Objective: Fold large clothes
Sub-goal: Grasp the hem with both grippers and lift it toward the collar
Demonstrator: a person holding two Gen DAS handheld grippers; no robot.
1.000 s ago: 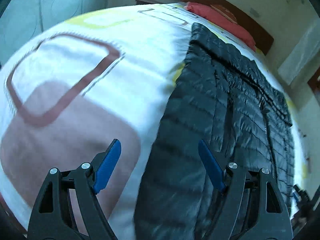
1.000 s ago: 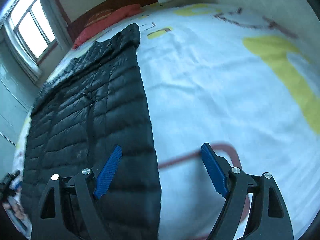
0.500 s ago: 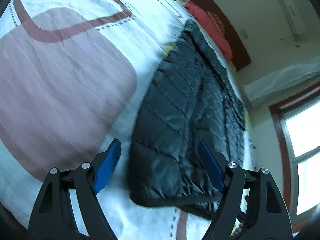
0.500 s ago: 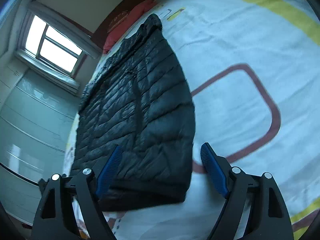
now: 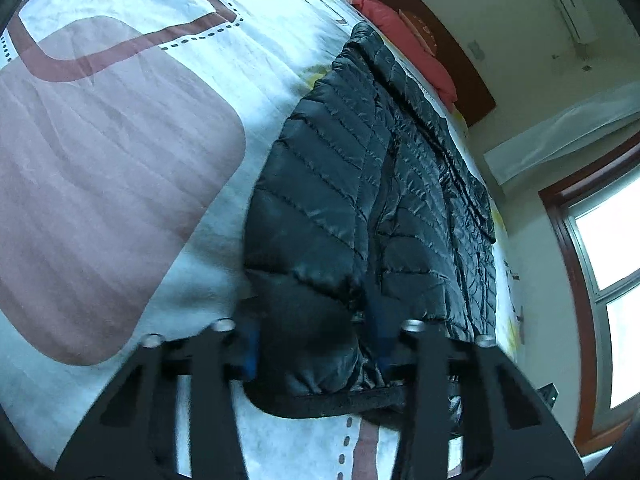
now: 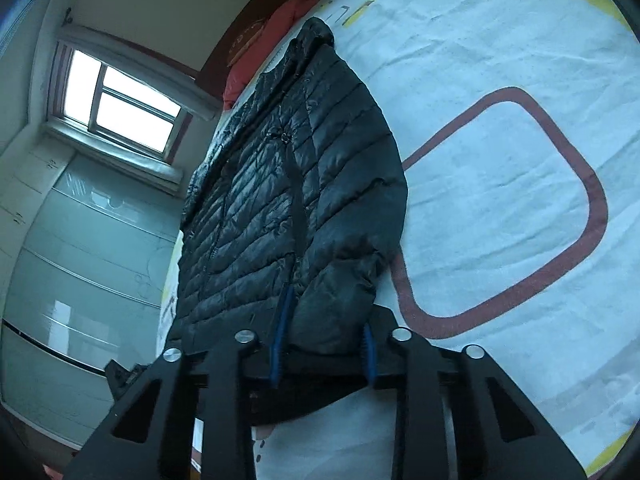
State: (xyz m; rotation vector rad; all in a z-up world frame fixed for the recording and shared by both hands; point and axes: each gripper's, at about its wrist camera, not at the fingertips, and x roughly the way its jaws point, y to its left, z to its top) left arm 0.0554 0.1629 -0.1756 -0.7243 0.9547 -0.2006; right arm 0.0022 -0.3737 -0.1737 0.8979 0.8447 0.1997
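A black quilted puffer jacket [image 5: 360, 184] lies flat along the bed, its hem end nearest me. In the left wrist view my left gripper [image 5: 316, 332] is closing its jaws on one hem corner, and padded fabric bulges between the blue pads [image 5: 251, 346]. In the right wrist view the same jacket [image 6: 304, 168] stretches away towards the pillows. My right gripper [image 6: 324, 336] is closing on the other hem corner, with a bunched fold pinched between its blue pads [image 6: 280, 324]. The hem edge under both grippers is partly hidden by the fingers.
The jacket rests on a white bedspread [image 5: 120, 160] with pink and brown rounded shapes, also wide beside it [image 6: 500, 200]. Red pillows [image 5: 404, 40] lie against a dark headboard at the far end. A window [image 6: 116, 104] and pale wardrobe doors [image 6: 80, 280] stand beyond the bed.
Both grippers tipped downward and came in over the jacket's hem corners. Their jaws went from wide apart to pinching the fabric, which now bunches between the pads.
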